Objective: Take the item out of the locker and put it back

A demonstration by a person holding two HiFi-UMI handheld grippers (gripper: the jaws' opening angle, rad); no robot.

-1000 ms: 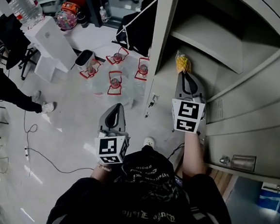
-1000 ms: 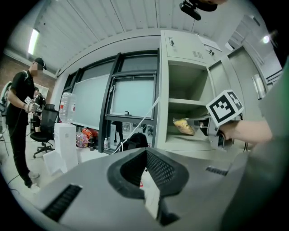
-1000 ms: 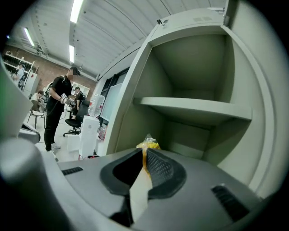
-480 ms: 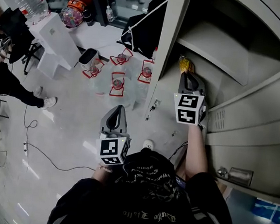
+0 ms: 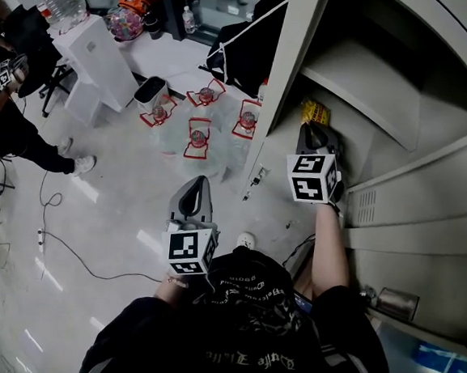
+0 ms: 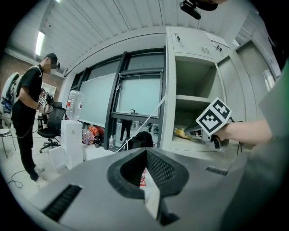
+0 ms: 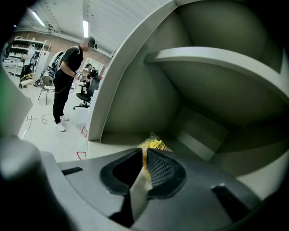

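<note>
Head view: inside the grey sheet-metal locker (image 5: 373, 80), the right gripper (image 5: 313, 132) pinches a crinkly yellow packet (image 5: 314, 112); left gripper view: outside the locker, the left gripper (image 6: 145, 155) has its mesh-textured jaws closed, empty; right gripper view: packet's thin edge clamped.

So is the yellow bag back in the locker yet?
Nearly. The locker stands open and the yellow bag looks to rest on its lower shelf, so it's inside. The right tongs are shut on it. Left to do: let go and pull away. The left tongs hang outside, empty.
</note>
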